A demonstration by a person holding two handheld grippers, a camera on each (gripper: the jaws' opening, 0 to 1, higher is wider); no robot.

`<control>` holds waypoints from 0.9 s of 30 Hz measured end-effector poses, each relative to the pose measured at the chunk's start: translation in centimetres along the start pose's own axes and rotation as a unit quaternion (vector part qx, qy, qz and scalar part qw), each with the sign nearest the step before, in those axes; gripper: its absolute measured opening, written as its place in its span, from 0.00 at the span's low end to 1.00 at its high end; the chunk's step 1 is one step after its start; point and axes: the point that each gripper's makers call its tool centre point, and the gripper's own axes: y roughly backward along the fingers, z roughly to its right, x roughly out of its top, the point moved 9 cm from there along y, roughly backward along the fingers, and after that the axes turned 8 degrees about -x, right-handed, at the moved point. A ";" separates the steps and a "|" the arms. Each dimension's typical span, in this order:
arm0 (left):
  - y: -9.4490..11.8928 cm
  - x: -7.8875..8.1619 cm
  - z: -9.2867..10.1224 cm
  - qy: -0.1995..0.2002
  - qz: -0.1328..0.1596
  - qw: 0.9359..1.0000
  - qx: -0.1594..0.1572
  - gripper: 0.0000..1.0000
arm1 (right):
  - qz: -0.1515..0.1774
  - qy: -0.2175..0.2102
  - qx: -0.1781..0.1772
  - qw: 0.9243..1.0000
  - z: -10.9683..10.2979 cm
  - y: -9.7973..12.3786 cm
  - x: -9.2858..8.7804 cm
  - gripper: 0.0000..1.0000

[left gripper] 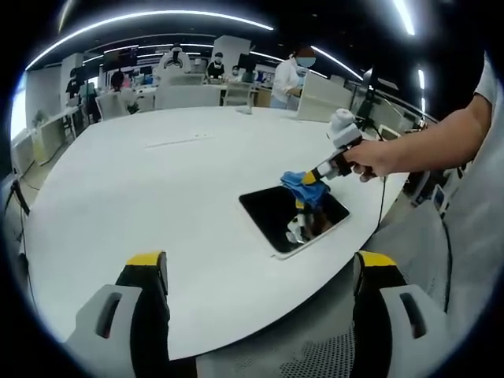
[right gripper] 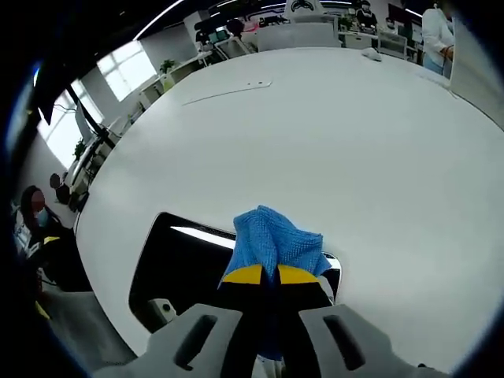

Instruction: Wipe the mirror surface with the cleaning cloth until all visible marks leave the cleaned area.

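Blue cloth pinched tight in right tongs, pressed on mirror near worktop edge, left tongs wide & idle w/ nothing held: wiping step underway, next prob sweep across rest of glass.

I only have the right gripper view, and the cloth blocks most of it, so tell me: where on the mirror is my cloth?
Observer: In the left gripper view the blue cloth sits at the mirror's far corner, toward the table's middle.
Operator: Is the left gripper near the mirror?
Observer: No. The left gripper hangs open over the table's near edge, short of the mirror.
Operator: Who holds the right gripper?
Observer: A person's hand grips the right gripper from the side, jaws shut on the cloth.
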 end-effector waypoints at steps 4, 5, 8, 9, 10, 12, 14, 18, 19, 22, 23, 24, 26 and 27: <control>0.0 0.0 0.1 -0.003 0.000 1.000 0.000 0.97 | 0.003 -0.005 -0.001 1.000 -0.4 0.7 -0.8 0.00; 0.0 0.1 0.1 -0.004 0.001 1.000 0.001 0.97 | 0.004 -0.006 -0.001 1.000 -0.4 0.6 -0.9 0.00; 0.0 0.1 0.3 -0.004 0.004 1.000 -0.002 0.98 | 0.005 -0.010 -0.002 1.000 -0.8 1.6 -1.6 0.00; 0.0 0.1 0.4 -0.005 0.005 1.000 -0.002 0.98 | 0.005 -0.010 -0.002 1.000 -1.0 1.9 -1.8 0.00; 0.0 0.1 0.3 -0.007 0.004 1.000 -0.002 0.99 | 0.005 -0.011 -0.003 1.000 -1.0 2.1 -1.9 0.00; 0.0 0.1 0.4 -0.008 0.004 1.000 -0.002 0.99 | 0.004 -0.015 -0.004 1.000 -1.1 2.3 -2.3 0.00; 0.0 0.1 0.4 -0.008 0.007 1.000 -0.004 0.99 | 0.003 -0.017 -0.003 1.000 -1.1 2.5 -2.7 0.00; 0.4 0.9 0.8 -0.035 0.032 0.999 -0.005 0.99 | 0.003 -0.022 -0.003 1.000 -1.3 3.1 -3.4 0.00; 0.5 1.0 0.9 -0.032 0.033 0.999 -0.008 0.99 | 0.003 -0.023 -0.004 1.000 -1.3 3.1 -3.5 0.00; 0.5 1.3 0.9 -0.037 0.034 0.999 -0.011 0.99 | 0.004 -0.024 -0.004 1.000 -1.3 3.1 -4.0 0.00; 0.4 1.4 0.9 -0.040 0.036 0.998 -0.012 0.99 | 0.003 -0.024 -0.004 1.000 -1.2 2.9 -4.1 0.00; 0.4 1.6 0.9 -0.040 0.036 0.998 -0.014 0.99 | 0.003 -0.026 -0.003 1.000 -1.2 2.9 -4.2 0.00; 0.2 1.5 0.6 -0.038 0.033 0.999 -0.015 0.99 | 0.001 -0.031 -0.001 1.000 -1.1 2.8 -4.4 0.00; 0.2 1.4 0.5 -0.036 0.029 0.999 -0.014 0.99 | -0.001 -0.034 0.000 0.999 -1.1 2.9 -4.5 0.00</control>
